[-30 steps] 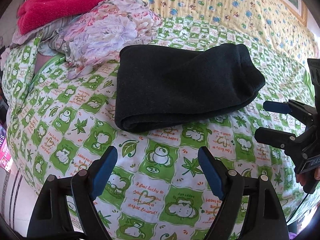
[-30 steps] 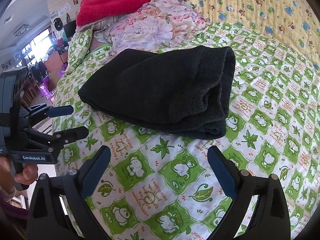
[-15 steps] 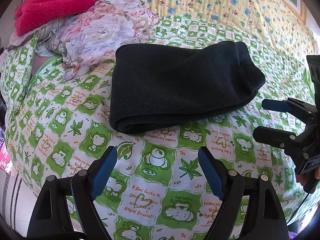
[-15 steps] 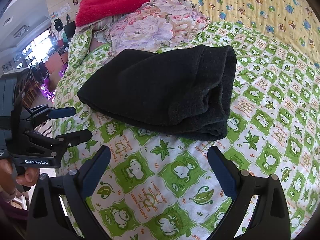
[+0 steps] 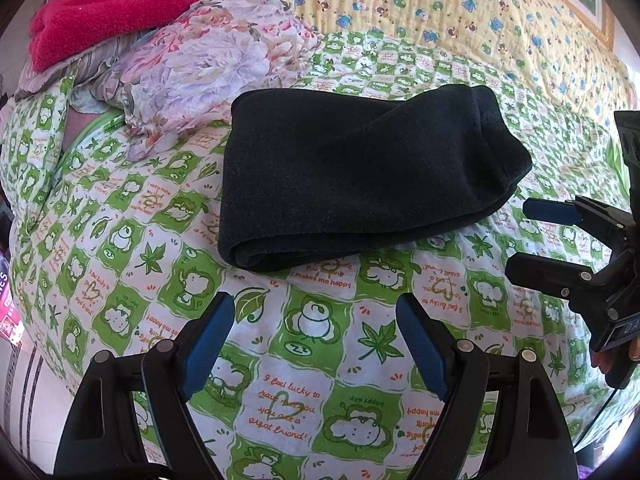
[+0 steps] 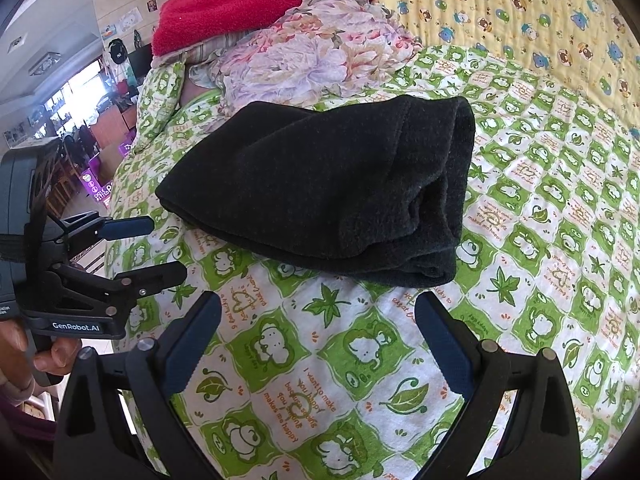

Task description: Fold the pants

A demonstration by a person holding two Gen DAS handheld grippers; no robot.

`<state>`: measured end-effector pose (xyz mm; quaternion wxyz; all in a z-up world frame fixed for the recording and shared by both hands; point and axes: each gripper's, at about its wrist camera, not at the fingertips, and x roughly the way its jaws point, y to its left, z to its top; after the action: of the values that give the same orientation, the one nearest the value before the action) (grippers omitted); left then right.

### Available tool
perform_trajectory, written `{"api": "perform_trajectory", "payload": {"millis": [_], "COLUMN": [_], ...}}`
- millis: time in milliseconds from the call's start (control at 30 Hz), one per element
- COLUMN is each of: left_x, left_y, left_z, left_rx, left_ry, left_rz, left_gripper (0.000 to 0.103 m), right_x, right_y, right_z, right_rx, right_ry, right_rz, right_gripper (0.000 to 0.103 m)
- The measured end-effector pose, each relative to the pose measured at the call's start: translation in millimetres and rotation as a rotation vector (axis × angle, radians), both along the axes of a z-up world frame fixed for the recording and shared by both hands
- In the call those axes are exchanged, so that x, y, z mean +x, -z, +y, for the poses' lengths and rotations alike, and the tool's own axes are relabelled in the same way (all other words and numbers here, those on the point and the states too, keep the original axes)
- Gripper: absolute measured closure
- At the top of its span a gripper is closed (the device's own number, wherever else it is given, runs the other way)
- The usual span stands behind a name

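We see the black pants [image 5: 360, 176] lying in a folded bundle on the bed's green-patterned sheet [image 5: 312, 360], just below the floral cloth [image 5: 208, 60] and red blanket [image 5: 120, 4]. Our left claw [image 5: 312, 340] hangs wide and empty above the sheet, near the rolled edge; our right claw [image 6: 320, 340] is likewise wide and holds nothing, near the bundle's open end. The fold looks nearly finished to us. To close well, we should keep both claws clear of the fabric, or only press the loose right layers flat without dragging the stack.
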<state>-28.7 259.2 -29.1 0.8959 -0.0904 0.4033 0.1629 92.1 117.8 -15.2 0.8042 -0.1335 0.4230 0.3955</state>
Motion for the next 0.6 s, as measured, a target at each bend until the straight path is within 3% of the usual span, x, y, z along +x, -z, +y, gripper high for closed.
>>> {"api": "perform_trajectory", "payload": {"millis": [600], "left_x": [2.7], "left_y": [-7.1], "left_z": [-0.6], "left_rx": [-0.003], "left_ry": [0.007], "left_rz": [-0.017], "left_gripper": [0.020], "right_x": [3.7], "right_y": [-5.6], "right_z": [-4.7], "right_rx": [0.020], "right_ry": [0.015], "right_rz": [-0.010], "right_gripper": [0.006]}}
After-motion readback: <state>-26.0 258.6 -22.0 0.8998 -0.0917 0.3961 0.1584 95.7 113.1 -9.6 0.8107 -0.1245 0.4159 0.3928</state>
